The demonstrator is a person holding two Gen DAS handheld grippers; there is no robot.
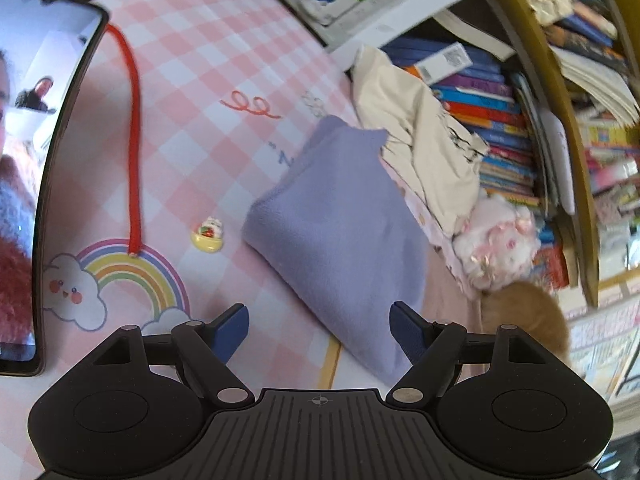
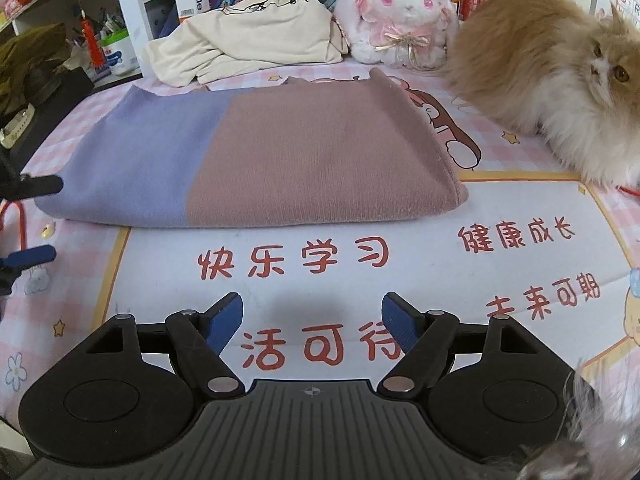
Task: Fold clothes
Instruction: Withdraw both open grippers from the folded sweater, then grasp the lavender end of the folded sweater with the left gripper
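A folded knit garment, half lilac and half dusty pink, lies flat on the pink checked desk mat. In the left wrist view its lilac half shows just beyond the fingers. My left gripper is open and empty, at the garment's lilac end; its fingers show at the left edge of the right wrist view. My right gripper is open and empty, over bare mat in front of the garment. A crumpled cream garment lies behind it.
A fluffy ginger cat sits on the mat at the right, close to the folded garment. A white plush bunny and bookshelves stand behind. A phone, a red cord and a small yellow toy lie at the left.
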